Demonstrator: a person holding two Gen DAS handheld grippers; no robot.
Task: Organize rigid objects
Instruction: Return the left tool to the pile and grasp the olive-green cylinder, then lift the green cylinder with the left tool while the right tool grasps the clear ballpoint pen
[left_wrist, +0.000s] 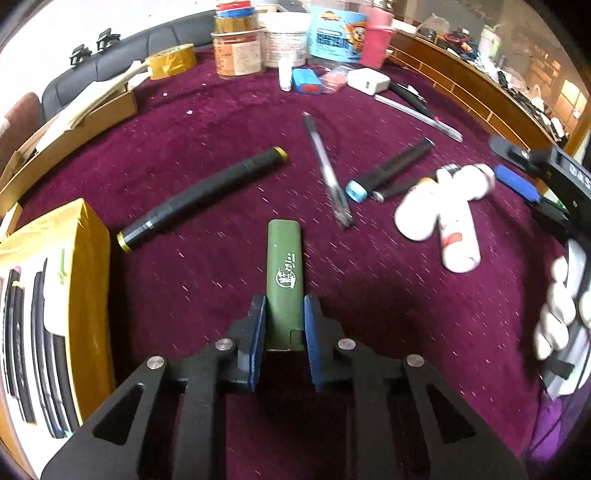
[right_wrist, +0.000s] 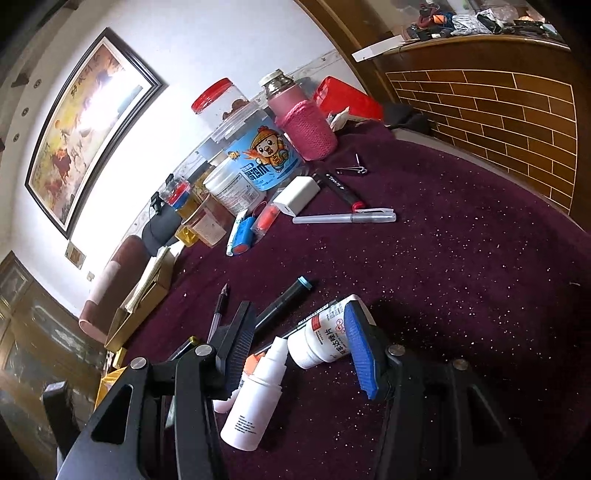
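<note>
The green marker (left_wrist: 285, 280) lies on the purple cloth (left_wrist: 369, 295), its near end between the left claw (left_wrist: 285, 306) pads, which grip it. Right claw (right_wrist: 295, 343) is half open, w/ white bottles (right_wrist: 255, 398) between fingers, not squeezed.

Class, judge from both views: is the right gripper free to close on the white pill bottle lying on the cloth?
Probably yes: the right gripper is open around the white pill bottle, though a dropper bottle crowds its fingers.
</note>
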